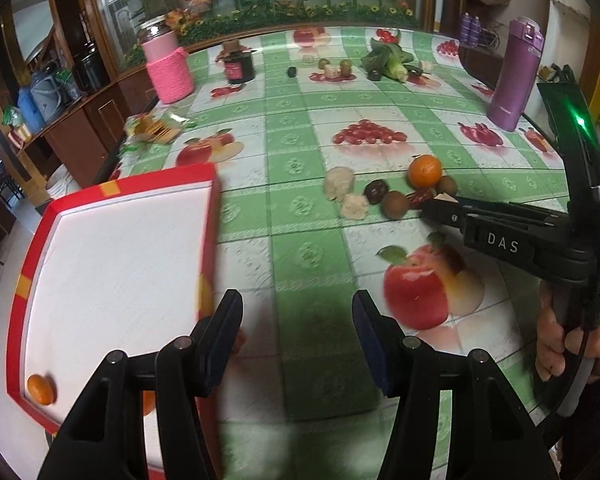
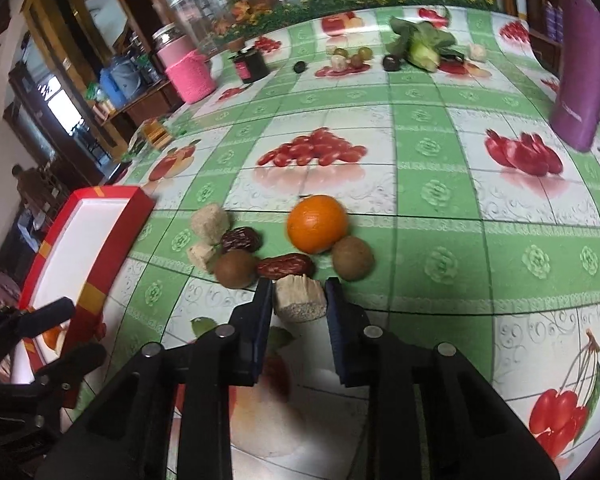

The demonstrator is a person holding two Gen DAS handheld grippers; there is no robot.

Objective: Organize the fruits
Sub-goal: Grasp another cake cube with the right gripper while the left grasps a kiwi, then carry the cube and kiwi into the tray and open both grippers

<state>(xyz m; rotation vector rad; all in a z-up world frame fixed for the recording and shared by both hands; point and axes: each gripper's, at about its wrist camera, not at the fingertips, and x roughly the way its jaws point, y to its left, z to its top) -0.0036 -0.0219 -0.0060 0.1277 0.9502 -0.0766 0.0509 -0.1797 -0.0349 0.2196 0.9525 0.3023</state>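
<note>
A pile of fruit lies mid-table: an orange (image 2: 317, 224), two brown round fruits (image 2: 234, 268) (image 2: 352, 258), a red date (image 2: 286, 266), a dark date (image 2: 240, 239) and two beige chunks (image 2: 212, 220). My right gripper (image 2: 298, 294) is shut on a third beige chunk (image 2: 300, 300) at the pile's near edge. The red tray (image 1: 160, 178) with a white floor sits on the left and holds an orange (image 1: 40, 389) in its near corner. A second orange (image 1: 148, 402) shows partly behind a finger. My left gripper (image 1: 298, 312) hangs open and empty beside the tray's right rim.
A purple bottle (image 1: 513, 76) stands at the right edge. At the back are a pink-sleeved jar (image 1: 168, 68), a dark jar (image 1: 240, 66), leafy greens (image 1: 387, 60) and several small fruits (image 1: 335, 68). A person's hand (image 1: 555, 344) holds the right gripper's handle.
</note>
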